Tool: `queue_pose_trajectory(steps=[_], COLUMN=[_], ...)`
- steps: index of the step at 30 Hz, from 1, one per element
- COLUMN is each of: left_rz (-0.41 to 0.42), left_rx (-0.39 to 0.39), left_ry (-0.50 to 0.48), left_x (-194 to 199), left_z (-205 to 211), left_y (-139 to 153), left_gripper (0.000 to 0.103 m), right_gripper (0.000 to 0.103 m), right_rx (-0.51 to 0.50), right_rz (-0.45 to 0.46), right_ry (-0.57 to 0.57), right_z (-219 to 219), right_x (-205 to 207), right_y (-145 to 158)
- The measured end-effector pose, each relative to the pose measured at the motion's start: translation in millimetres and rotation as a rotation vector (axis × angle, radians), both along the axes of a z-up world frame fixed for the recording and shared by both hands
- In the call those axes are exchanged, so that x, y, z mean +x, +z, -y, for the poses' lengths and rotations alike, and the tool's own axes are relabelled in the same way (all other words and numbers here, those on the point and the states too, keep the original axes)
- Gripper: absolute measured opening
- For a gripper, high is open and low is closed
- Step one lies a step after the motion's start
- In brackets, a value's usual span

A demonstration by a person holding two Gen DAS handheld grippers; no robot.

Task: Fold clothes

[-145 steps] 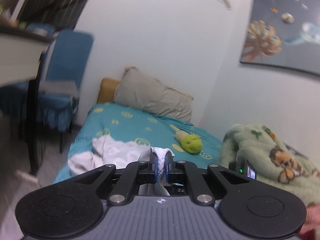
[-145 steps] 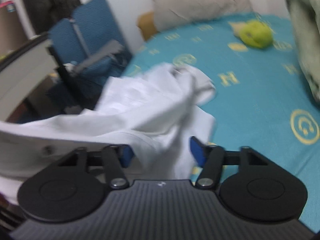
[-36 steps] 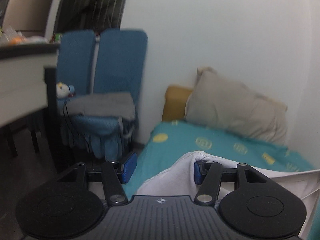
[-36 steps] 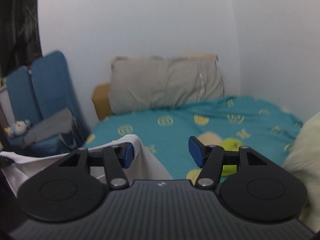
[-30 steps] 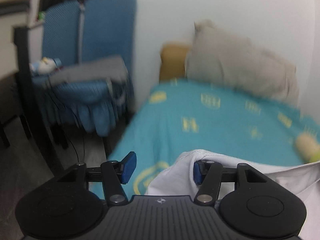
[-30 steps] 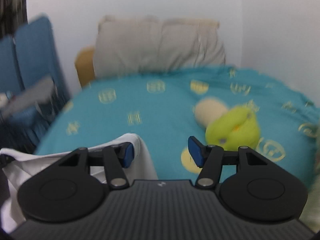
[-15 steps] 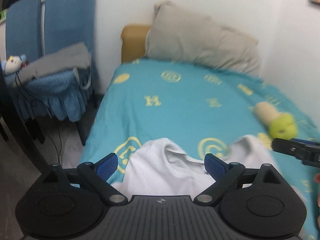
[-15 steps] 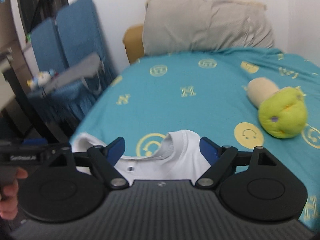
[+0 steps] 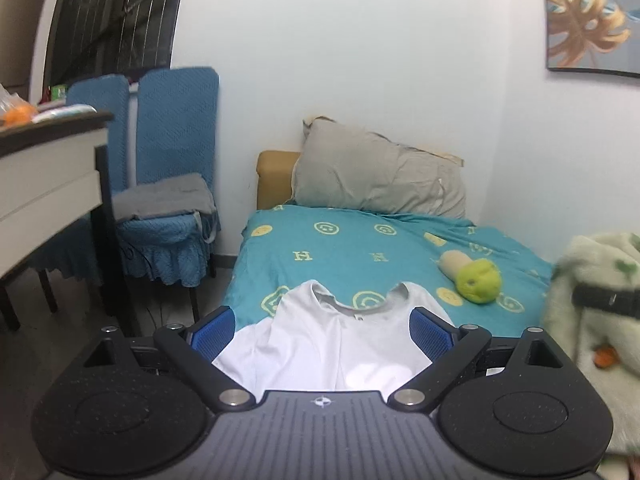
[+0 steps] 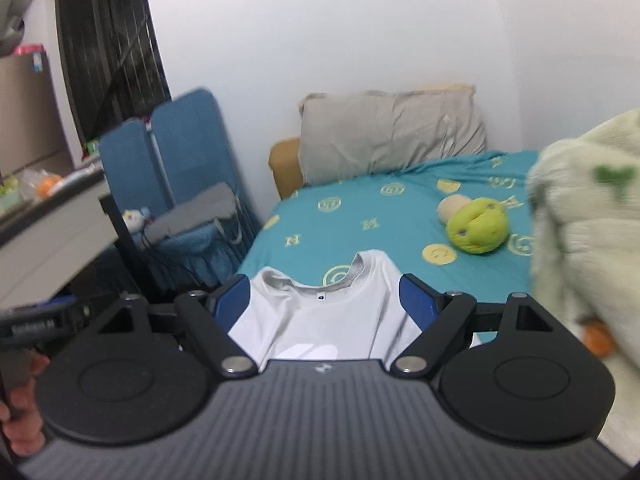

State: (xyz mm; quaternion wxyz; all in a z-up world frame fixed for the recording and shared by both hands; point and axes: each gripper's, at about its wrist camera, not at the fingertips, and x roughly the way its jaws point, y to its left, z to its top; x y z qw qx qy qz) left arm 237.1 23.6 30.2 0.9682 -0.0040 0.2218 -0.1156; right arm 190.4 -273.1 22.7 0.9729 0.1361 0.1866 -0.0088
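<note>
A white T-shirt (image 9: 332,344) lies spread flat on the teal bedsheet (image 9: 340,252), its collar pointing toward the pillow. My left gripper (image 9: 322,332) hovers above the shirt's near part, open wide, with nothing pressed between its blue pads. In the right wrist view the same T-shirt (image 10: 320,320) shows between the jaws of my right gripper (image 10: 324,302), which is also open wide and clear of the cloth. The lower half of the shirt is hidden behind both gripper bodies.
A grey pillow (image 9: 376,184) leans on the far wall. A green plush toy (image 9: 478,280) lies right of the collar. A fluffy pale-green blanket (image 10: 580,220) is heaped at right. Blue chairs (image 9: 168,184) and a desk (image 9: 44,168) stand left of the bed.
Both grippers let go of the shirt's shoulder edges, opened wide and drew back and up. The shirt now lies flat on the bed.
</note>
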Motion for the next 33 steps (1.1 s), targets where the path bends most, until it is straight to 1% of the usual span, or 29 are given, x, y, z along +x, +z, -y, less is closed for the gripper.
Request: queue_pose_trajectory(steps=[3, 6, 9, 11, 12, 14, 16, 17, 18, 20, 22, 25, 28, 29, 30, 33], left_rz=[0.008, 0.005, -0.011, -0.027, -0.035, -0.062, -0.094, -0.111, -0.134, -0.183, -0.231, -0.295, -0.343, -0.356, -0.37, -0.411], left_rx=[-0.007, -0.034, -0.047, -0.066, -0.076, -0.09, -0.102, -0.113, -0.138, -0.204, -0.263, -0.303, -0.356, -0.369, -0.373, -0.38], left_ry=[0.007, 0.037, 0.056, 0.06, 0.062, 0.068, 0.077, 0.089, 0.106, 0.16, 0.219, 0.317, 0.406, 0.42, 0.431, 0.448], left_x=[-44.9, -77.1, -92.7, -98.2, -101.0, -101.1, -96.8, -89.7, -81.3, -57.5, -26.9, 23.1, 65.6, 78.7, 92.3, 129.0], left_z=[-8.1, -19.0, -27.7, -34.1, -37.4, -43.0, -48.0, -50.8, -56.0, -70.8, -87.6, -113.8, -132.1, -137.2, -140.0, -145.3], left_y=[9.7, 12.2, -1.6, -16.4, -23.8, -39.4, -55.0, -61.4, -66.6, -77.0, -88.8, -111.2, -137.5, -148.3, -158.6, -186.3], left_gripper=[0.096, 0.096, 0.096, 0.096, 0.096, 0.096, 0.096, 0.096, 0.096, 0.096, 0.095, 0.092, 0.088, 0.085, 0.079, 0.07], right_gripper=[0.083, 0.083, 0.083, 0.083, 0.083, 0.083, 0.083, 0.083, 0.083, 0.083, 0.083, 0.083, 0.083, 0.083, 0.083, 0.083], right_rx=[-0.006, 0.047, 0.052, 0.033, 0.043, 0.11, 0.139, 0.151, 0.15, 0.143, 0.164, 0.197, 0.208, 0.211, 0.21, 0.205], right_rz=[-0.012, -0.021, -0.022, -0.009, 0.002, -0.004, -0.046, -0.069, -0.072, -0.073, -0.085, -0.106, -0.138, -0.146, -0.154, -0.169], right_ry=[-0.026, -0.043, -0.037, -0.043, -0.051, -0.074, -0.073, -0.072, -0.074, -0.078, -0.081, -0.085, -0.1, -0.107, -0.113, -0.126], right_z=[-3.2, -1.6, -4.9, -7.6, -6.3, -3.7, -2.7, -2.3, -2.7, -3.7, -1.5, 2.2, 8.8, 10.9, 13.9, 18.7], right_x=[-35.4, -63.6, -81.7, -90.3, -93.5, -94.2, -87.5, -83.7, -82.0, -79.3, -75.2, -69.0, -54.3, -48.9, -42.4, -24.0], right_y=[19.7, 26.7, 9.1, -11.6, -23.6, -48.2, -63.4, -70.6, -71.8, -72.0, -77.4, -86.1, -97.1, -101.1, -104.9, -115.4])
